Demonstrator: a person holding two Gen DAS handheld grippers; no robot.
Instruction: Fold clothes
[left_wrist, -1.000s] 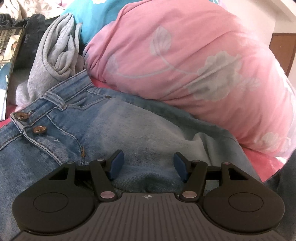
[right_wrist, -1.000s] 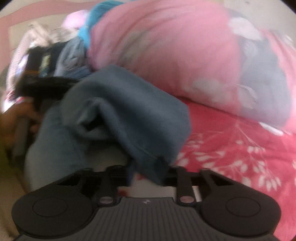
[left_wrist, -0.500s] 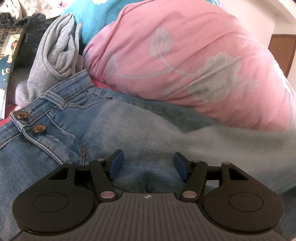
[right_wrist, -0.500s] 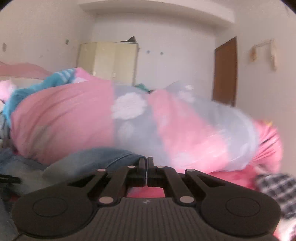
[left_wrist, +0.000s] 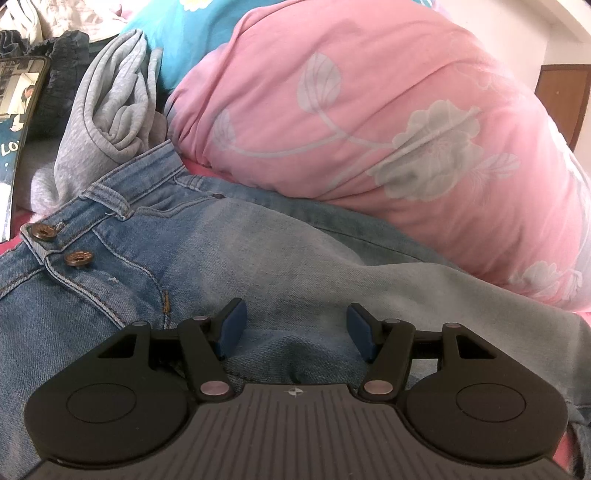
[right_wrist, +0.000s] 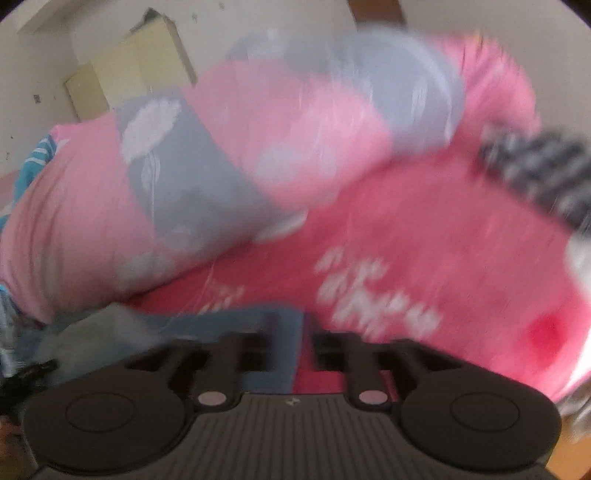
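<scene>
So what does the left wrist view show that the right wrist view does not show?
Only the left wrist view shows the jeans' waistband with two metal buttons, a grey garment, and the left hand-held gripper, open over the denim. Only the right wrist view, which is blurred, shows a cream cupboard, a checked cloth, the red floral sheet, and the right hand-held gripper, whose jaws have just been opening, with a denim edge between them. Both show the jeans and the pink flowered quilt.
</scene>
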